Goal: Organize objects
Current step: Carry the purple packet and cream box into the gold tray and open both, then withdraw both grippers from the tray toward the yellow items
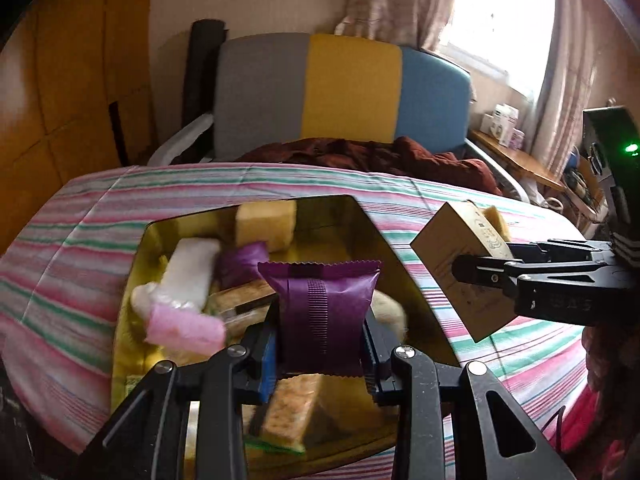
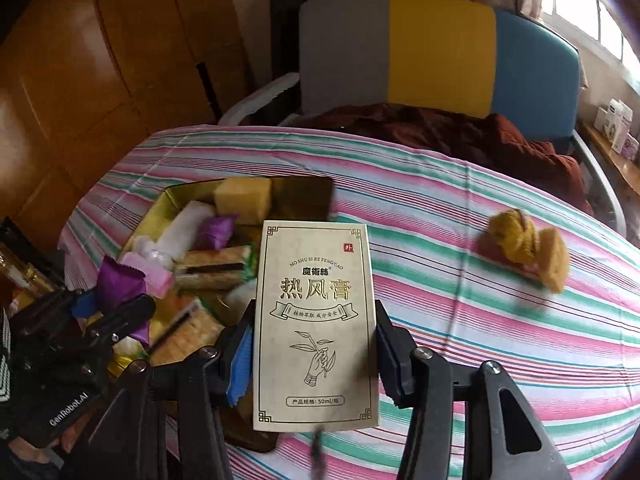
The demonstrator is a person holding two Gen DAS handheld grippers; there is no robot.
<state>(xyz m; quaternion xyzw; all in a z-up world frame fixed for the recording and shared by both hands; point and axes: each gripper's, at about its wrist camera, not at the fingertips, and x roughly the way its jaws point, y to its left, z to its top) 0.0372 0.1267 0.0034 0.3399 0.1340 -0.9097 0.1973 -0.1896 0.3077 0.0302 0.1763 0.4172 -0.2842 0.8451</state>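
Observation:
My left gripper (image 1: pixel 320 344) is shut on a purple snack packet (image 1: pixel 322 312) and holds it above the gold tin (image 1: pixel 360 220). From the right wrist, the same left gripper (image 2: pixel 108 308) and purple packet (image 2: pixel 118 280) show at the lower left. The tin (image 2: pixel 176 196) holds a yellow sponge (image 1: pixel 266 224), a white pack (image 1: pixel 188 272), a pink pack (image 1: pixel 184 326), another purple packet (image 1: pixel 242 262) and cracker packs (image 1: pixel 286 412). My right gripper (image 2: pixel 314 356) is shut on a beige printed box (image 2: pixel 316 320), held upright beside the tin's right edge. That box (image 1: pixel 460 276) and right gripper (image 1: pixel 500 276) appear at the right of the left wrist view.
A striped pink and green cloth (image 2: pixel 460 240) covers the table. A yellow yarn ball with a sponge piece (image 2: pixel 528 248) lies on it at the right. Behind stand a grey, yellow and blue chair (image 1: pixel 344 92) with a dark red blanket (image 1: pixel 360 156), wooden cabinets (image 2: pixel 100 60) and a side shelf (image 1: pixel 516 152).

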